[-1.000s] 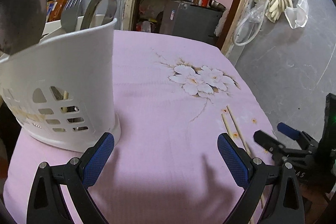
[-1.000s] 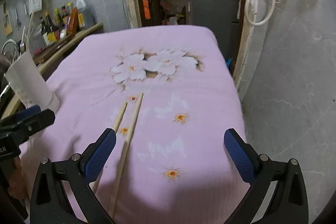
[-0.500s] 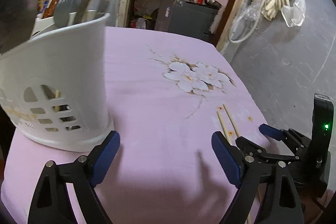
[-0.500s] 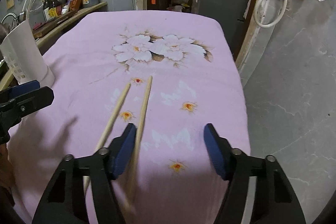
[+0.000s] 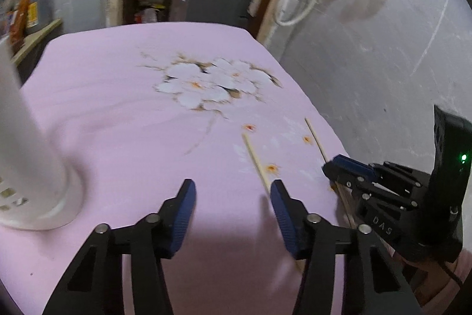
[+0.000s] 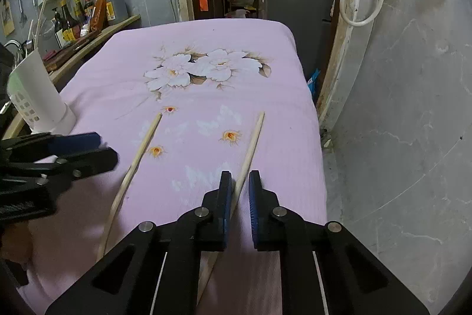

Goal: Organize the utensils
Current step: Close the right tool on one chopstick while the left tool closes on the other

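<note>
The right wrist view shows the right gripper (image 6: 239,182) with its jaws just closed to a narrow gap around one wooden chopstick (image 6: 253,138), which runs between the blue pads; the pads look to be on it or nearly so, though firm contact cannot be confirmed. A second chopstick (image 6: 138,155) lies flat on the pink flowered tablecloth (image 6: 206,37), apart from the first and just beside the left gripper (image 5: 233,204). That gripper's jaws, which have also just been closing, stand about half open with nothing between them; the second chopstick is seen just outside its right-hand pad. The white utensil holder (image 6: 38,90) stands at the table's left edge, well apart from both chopsticks. The pick-up step is judged to be in hand. Next, the left gripper would need to be shifted over the second chopstick before closing, and both sticks then carried to the holder.
</note>
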`<state>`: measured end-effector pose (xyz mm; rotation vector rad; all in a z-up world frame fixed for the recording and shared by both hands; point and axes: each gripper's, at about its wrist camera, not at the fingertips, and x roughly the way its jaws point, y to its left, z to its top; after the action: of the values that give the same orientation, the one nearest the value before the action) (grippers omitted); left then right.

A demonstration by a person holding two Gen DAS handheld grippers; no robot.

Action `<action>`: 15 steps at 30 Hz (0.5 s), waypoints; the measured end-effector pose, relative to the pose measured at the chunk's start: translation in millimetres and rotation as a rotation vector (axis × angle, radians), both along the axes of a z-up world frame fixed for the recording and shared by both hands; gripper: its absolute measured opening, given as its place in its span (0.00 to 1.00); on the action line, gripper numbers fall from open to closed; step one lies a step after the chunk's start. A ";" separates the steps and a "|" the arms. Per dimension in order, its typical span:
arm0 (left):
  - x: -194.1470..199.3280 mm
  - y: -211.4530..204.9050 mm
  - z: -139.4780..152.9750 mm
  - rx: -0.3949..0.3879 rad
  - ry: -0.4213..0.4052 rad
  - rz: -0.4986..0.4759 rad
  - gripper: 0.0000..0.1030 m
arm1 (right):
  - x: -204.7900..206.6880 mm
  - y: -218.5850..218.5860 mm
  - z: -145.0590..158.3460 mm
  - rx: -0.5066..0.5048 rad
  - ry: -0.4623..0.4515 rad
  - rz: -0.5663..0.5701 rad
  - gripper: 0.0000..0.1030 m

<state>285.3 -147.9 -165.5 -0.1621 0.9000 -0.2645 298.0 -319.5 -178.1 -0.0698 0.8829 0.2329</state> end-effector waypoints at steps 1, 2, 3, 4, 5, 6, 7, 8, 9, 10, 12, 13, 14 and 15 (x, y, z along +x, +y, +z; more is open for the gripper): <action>1.0 -3.4 -1.2 0.006 0.007 -0.009 0.43 | -0.2 -0.7 -0.5 0.004 0.000 0.001 0.09; 3.1 -7.0 -2.5 0.012 0.015 -0.021 0.38 | -0.1 -1.5 -0.9 0.010 0.001 0.002 0.09; 4.7 -9.8 -3.8 0.016 0.024 -0.030 0.37 | 0.1 -2.0 -1.5 0.014 0.002 0.002 0.09; 6.9 -12.8 -5.2 0.020 0.036 -0.038 0.35 | 0.5 -2.8 -1.8 0.020 0.003 0.002 0.09; 8.0 -13.7 -6.1 0.020 0.041 -0.041 0.34 | 0.7 -3.4 -2.1 0.026 0.004 0.002 0.09; 9.1 -14.9 -6.6 0.018 0.045 -0.042 0.33 | 1.2 -4.8 -2.7 0.035 0.006 0.002 0.08; 11.1 -16.2 -6.7 0.015 0.049 -0.042 0.33 | 1.9 -5.8 -3.0 0.042 0.008 0.002 0.08; 12.6 -16.5 -6.4 0.008 0.057 -0.040 0.33 | 3.0 -6.9 -3.3 0.048 0.009 0.002 0.08; 14.5 -16.8 -6.7 0.003 0.063 -0.037 0.33 | 3.6 -7.7 -3.8 0.054 0.011 0.002 0.08; 16.0 -17.4 -6.7 -0.001 0.068 -0.034 0.32 | 4.5 -8.5 -4.3 0.062 0.015 0.002 0.08; 21.8 -20.4 -7.1 -0.002 0.081 -0.030 0.29 | 5.7 -8.1 -5.1 0.072 0.024 0.002 0.08; 24.7 -22.5 -7.6 0.005 0.086 -0.030 0.27 | 7.3 -8.5 -5.6 0.077 0.028 0.002 0.08; 26.8 -24.0 -8.0 0.015 0.088 -0.030 0.26 | 9.9 -8.8 -6.1 0.086 0.035 -0.001 0.08; 28.5 -25.3 -7.5 0.023 0.091 -0.031 0.26 | 10.9 -8.3 -6.8 0.093 0.039 -0.004 0.08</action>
<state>313.8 -173.2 -173.0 -0.1402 0.9960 -0.2769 308.8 -327.9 -184.9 0.0227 0.9098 0.2716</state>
